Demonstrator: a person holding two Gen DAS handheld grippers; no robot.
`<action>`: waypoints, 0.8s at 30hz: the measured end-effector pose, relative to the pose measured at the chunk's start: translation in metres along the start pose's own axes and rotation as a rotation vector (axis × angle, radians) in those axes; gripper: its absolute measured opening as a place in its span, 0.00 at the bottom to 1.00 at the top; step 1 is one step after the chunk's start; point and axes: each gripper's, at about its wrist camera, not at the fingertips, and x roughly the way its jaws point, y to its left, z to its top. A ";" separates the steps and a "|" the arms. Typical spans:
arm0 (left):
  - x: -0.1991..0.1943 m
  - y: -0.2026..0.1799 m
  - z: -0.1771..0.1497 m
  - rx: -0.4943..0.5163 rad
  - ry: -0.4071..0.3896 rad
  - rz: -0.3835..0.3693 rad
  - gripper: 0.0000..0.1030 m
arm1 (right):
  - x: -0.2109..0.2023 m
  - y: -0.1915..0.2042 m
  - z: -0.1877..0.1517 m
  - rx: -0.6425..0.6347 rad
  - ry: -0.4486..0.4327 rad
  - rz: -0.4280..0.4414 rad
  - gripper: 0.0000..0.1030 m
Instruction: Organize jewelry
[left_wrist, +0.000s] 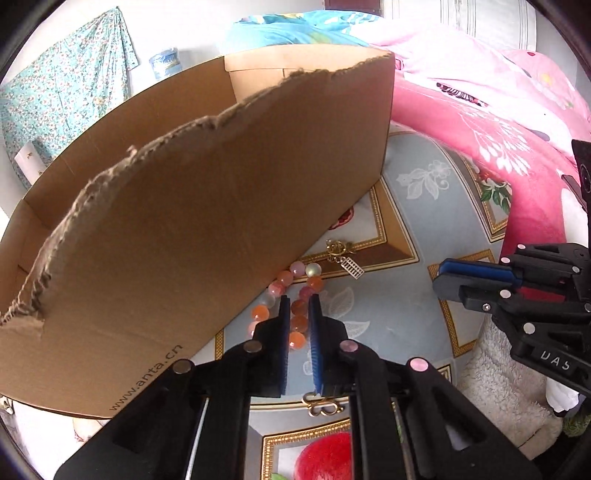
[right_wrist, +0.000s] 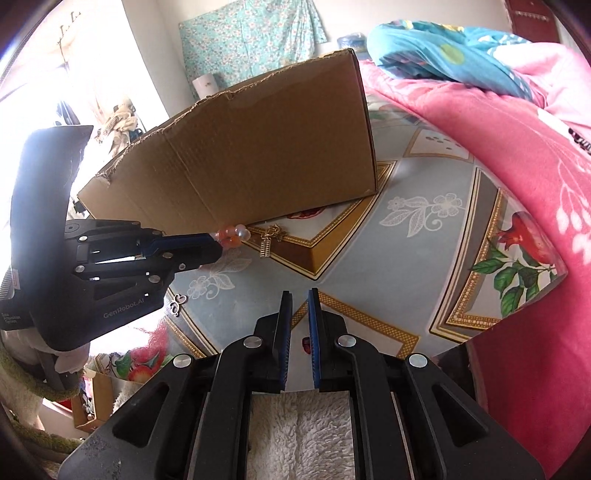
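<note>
A bracelet of orange, pink and pearly beads lies on the patterned tabletop against the foot of a torn cardboard box. My left gripper is shut on the bracelet, with a row of its beads between the blue pads. The right wrist view shows this gripper from the side, its tip at the beads beside the box. A gold chain with an abacus charm lies just beyond the beads. A small gold clasp lies nearer. My right gripper hovers shut and empty over the table.
A pink floral blanket is heaped along the table's right side. The tablecloth is grey-blue with gold borders and fruit prints; its edge runs at the lower right. White fleece lies under my right gripper.
</note>
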 end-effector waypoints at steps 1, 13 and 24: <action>0.000 0.002 -0.001 -0.006 0.004 0.008 0.09 | -0.001 -0.001 -0.001 0.000 -0.002 0.001 0.09; -0.019 0.034 -0.038 -0.133 0.046 0.125 0.09 | 0.002 0.004 0.000 -0.022 -0.009 -0.010 0.17; -0.028 0.049 -0.054 -0.236 0.041 0.181 0.10 | 0.000 0.014 -0.006 -0.076 -0.043 -0.024 0.28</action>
